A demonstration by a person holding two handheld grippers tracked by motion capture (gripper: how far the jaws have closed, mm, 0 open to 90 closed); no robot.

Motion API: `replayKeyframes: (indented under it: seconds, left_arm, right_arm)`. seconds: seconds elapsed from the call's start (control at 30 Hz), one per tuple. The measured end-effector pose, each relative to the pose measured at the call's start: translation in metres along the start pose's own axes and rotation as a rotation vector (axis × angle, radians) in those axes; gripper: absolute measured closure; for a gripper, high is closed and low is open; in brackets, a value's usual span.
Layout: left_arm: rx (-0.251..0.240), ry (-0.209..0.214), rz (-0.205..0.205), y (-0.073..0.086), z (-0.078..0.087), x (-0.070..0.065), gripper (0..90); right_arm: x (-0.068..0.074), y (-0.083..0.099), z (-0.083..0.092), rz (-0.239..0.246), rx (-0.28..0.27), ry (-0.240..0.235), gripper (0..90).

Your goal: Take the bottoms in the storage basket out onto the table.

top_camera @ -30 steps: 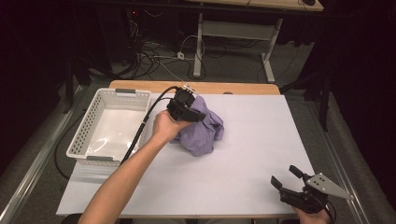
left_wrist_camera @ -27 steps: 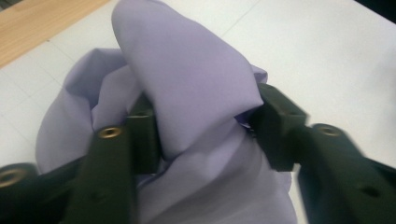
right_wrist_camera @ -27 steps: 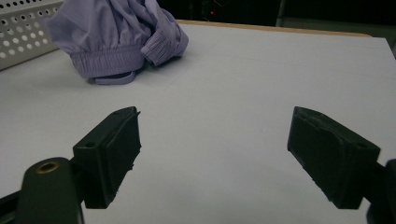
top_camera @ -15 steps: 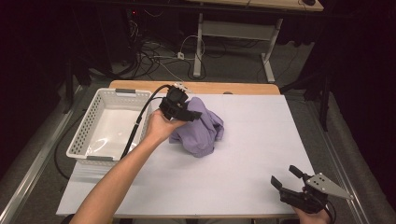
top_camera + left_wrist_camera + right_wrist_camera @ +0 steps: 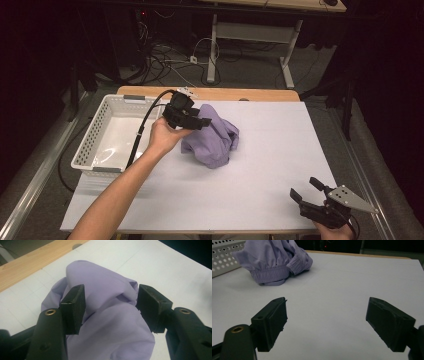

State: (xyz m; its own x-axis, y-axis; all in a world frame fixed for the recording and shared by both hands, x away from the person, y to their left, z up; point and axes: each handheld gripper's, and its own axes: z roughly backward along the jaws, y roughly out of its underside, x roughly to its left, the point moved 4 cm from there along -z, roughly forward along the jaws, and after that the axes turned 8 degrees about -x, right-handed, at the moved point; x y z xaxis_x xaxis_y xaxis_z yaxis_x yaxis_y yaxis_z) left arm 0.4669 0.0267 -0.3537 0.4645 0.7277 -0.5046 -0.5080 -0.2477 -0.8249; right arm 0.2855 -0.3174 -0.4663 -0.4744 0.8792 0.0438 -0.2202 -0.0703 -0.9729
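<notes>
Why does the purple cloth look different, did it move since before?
Yes. The purple cloth slid left, toward the white basket, with the left claw open around it.

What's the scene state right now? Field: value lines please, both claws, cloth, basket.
left claw: open, jaws either side of a raised fold of the cloth, not closed on it
right claw: open, over bare table near the person's front right edge
purple cloth: crumpled heap on the white table, right of the basket
white basket: at the table's left, nothing visible inside
</notes>
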Motion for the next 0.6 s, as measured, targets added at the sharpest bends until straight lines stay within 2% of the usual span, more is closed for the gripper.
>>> replayKeyframes:
  seconds: [0.4, 0.6]
  left_arm:
    - [-0.027, -0.002, 0.009, -0.003, 0.015, 0.008, 39.2]
    - [-0.040, -0.005, 0.027, -0.006, 0.023, 0.013, 39.2]
  right_arm:
    - [0.000, 0.000, 0.000, 0.001, 0.000, -0.001, 17.9]
    - [0.000, 0.000, 0.000, 0.002, 0.001, -0.001, 17.9]
